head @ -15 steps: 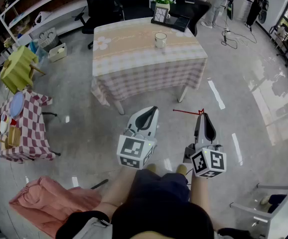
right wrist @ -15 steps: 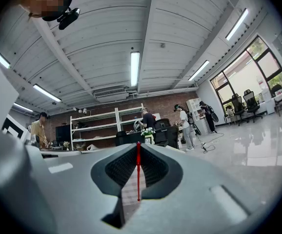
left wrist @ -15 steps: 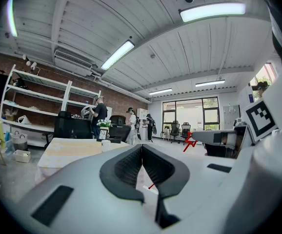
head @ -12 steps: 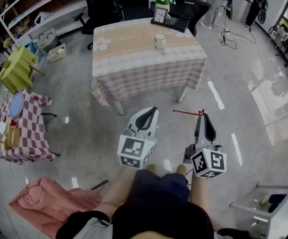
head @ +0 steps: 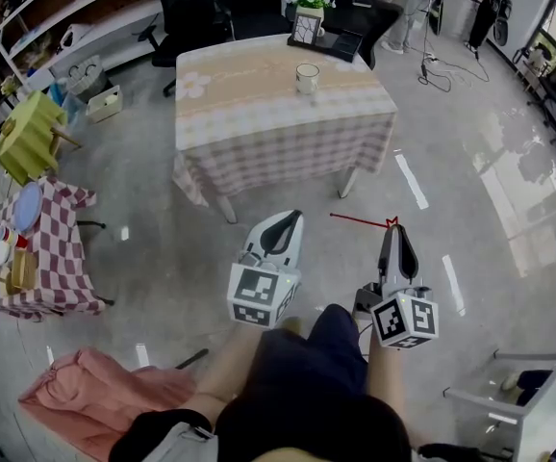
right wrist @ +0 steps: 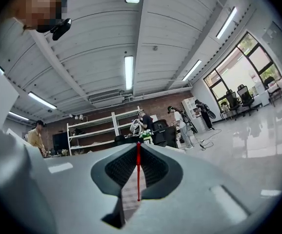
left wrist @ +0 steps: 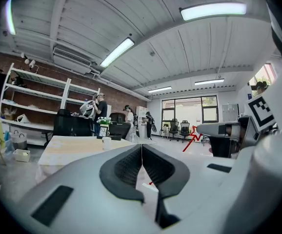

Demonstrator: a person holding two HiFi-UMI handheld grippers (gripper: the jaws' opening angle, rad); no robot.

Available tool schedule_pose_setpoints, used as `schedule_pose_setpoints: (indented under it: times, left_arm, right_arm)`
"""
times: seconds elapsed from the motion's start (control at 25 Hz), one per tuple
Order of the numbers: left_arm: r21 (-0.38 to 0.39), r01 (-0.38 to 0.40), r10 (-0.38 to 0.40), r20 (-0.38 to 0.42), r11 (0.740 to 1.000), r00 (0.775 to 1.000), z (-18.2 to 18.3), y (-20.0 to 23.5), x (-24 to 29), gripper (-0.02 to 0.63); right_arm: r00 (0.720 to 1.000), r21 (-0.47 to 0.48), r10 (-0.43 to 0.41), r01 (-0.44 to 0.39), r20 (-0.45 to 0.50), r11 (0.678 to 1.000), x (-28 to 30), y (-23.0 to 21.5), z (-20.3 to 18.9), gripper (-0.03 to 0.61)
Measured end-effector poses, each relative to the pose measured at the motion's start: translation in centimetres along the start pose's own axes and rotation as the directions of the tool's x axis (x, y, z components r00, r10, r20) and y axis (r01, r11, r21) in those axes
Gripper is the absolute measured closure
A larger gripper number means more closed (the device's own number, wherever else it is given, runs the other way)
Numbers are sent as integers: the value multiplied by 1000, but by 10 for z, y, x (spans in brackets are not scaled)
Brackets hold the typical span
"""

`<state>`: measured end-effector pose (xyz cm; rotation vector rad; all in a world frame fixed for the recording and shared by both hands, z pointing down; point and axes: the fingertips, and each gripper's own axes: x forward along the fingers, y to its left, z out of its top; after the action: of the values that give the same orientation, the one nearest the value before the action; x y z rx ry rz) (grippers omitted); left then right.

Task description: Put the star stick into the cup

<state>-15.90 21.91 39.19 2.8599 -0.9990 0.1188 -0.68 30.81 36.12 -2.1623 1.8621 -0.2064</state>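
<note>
The star stick (head: pixel 360 219), thin and red with a small star at one end, sticks out sideways to the left from my right gripper (head: pixel 393 227), which is shut on it. In the right gripper view the star stick (right wrist: pixel 138 172) runs upright between the closed jaws of my right gripper (right wrist: pixel 138 145). My left gripper (head: pixel 292 216) is shut and empty; its jaws meet in the left gripper view (left wrist: pixel 142 147), where the star stick (left wrist: pixel 190 143) shows to the right. The white cup (head: pixel 307 77) (left wrist: pixel 107 142) stands on the far cloth-covered table (head: pixel 259 114), well ahead of both grippers.
A framed picture with flowers (head: pixel 308 22) stands at the table's back edge. To the left are a small checked table with dishes (head: pixel 57 248) and a yellow stool (head: pixel 33 133). A pink cloth (head: pixel 95 393) lies on the floor; a white frame (head: pixel 518 393) is lower right. People stand far back.
The person's leg has swung forward between the grippers. The right gripper sits slightly lower in the head view, still holding the stick. The left gripper has hardly moved.
</note>
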Motion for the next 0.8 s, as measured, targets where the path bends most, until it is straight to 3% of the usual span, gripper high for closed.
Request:
schedule_pose_setpoints:
  times: [0.32,0.8]
  left_arm:
    - [1,-24,24,4,1000,1000,0,7,12,601]
    - [-5,-87,87,22,996,996,10,27,67,601]
  right_arm:
    - [1000,-11,15,-15,-15,1000,12,-5,-1,560]
    - [998,-3,55,-55,-21,999,74,-32,7,560]
